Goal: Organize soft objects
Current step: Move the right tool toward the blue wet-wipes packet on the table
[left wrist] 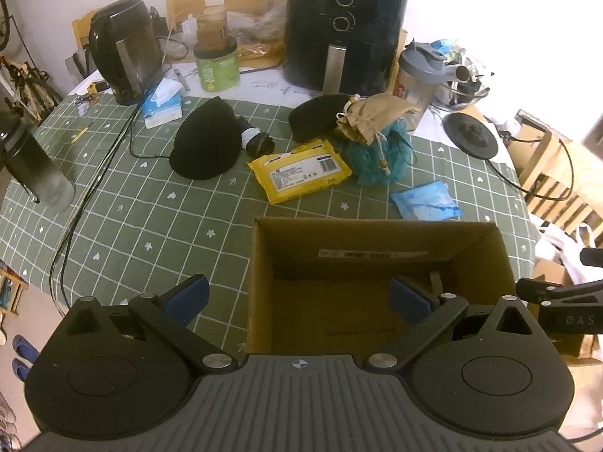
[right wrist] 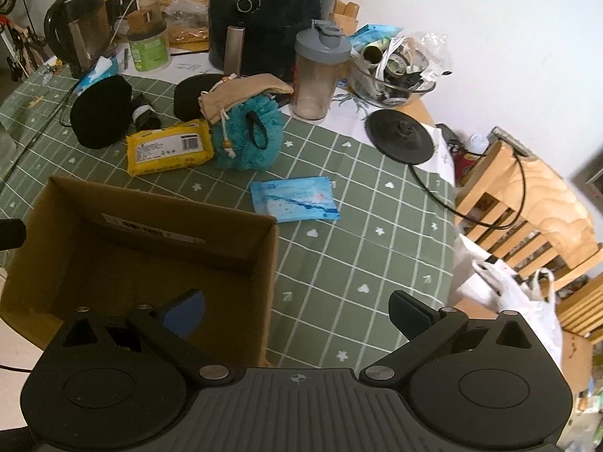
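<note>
An open cardboard box (left wrist: 260, 263) (right wrist: 271, 263) stands on the green checked tablecloth with nothing inside. Beyond it lie a yellow wipes pack (left wrist: 301, 175) (right wrist: 167, 147), a blue tissue packet (left wrist: 426, 203) (right wrist: 296, 197), a teal bath pouf (left wrist: 380, 154) (right wrist: 248, 135) with a tan drawstring pouch (left wrist: 373, 115) (right wrist: 241, 94) on top, and two black caps (left wrist: 207, 143) (left wrist: 316, 115) (right wrist: 100, 111). My left gripper (left wrist: 299, 295) hovers open over the box's near left rim. My right gripper (right wrist: 297, 310) hangs open over the box's right wall, holding nothing.
At the back stand a black air fryer (left wrist: 345, 26) (right wrist: 271, 15), a kettle (left wrist: 124, 49), a green tub (left wrist: 218, 66) and a shaker bottle (right wrist: 320, 75). A kettle base (right wrist: 399, 135) with its cord lies at right. Black cables (left wrist: 94, 177) cross the left. Wooden chairs (right wrist: 527, 203) flank the right edge.
</note>
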`<action>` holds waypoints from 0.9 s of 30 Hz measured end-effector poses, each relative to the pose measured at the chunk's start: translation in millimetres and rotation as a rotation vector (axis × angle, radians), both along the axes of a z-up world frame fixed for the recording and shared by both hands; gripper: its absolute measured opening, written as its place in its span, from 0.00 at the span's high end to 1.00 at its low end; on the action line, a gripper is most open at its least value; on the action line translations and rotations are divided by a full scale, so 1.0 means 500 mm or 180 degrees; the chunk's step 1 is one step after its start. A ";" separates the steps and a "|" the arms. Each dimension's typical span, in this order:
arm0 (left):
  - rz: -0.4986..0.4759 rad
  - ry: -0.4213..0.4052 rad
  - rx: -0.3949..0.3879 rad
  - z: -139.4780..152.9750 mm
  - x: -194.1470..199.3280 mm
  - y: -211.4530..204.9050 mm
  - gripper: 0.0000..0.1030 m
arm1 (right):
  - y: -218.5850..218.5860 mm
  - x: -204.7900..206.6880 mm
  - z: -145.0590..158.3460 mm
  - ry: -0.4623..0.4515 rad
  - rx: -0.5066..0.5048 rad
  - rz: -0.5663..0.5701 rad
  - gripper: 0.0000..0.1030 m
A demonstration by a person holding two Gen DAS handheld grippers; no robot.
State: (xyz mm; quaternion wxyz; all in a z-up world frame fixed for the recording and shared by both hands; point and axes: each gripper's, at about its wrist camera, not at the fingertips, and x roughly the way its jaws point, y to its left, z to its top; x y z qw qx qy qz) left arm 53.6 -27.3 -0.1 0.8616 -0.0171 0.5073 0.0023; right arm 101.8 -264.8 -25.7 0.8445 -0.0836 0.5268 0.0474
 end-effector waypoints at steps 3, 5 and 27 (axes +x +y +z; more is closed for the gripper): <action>-0.0035 0.0010 0.0002 -0.002 0.012 0.006 0.00 | -0.004 0.005 -0.004 -0.0001 0.0125 -0.0008 0.00; -0.0057 0.0028 -0.0006 -0.006 0.021 0.012 0.00 | -0.011 0.010 -0.008 -0.0006 0.0222 -0.0047 0.00; -0.0464 -0.0158 -0.0200 -0.022 0.079 0.065 0.00 | -0.102 0.178 -0.035 -0.0286 0.0480 -0.0067 0.00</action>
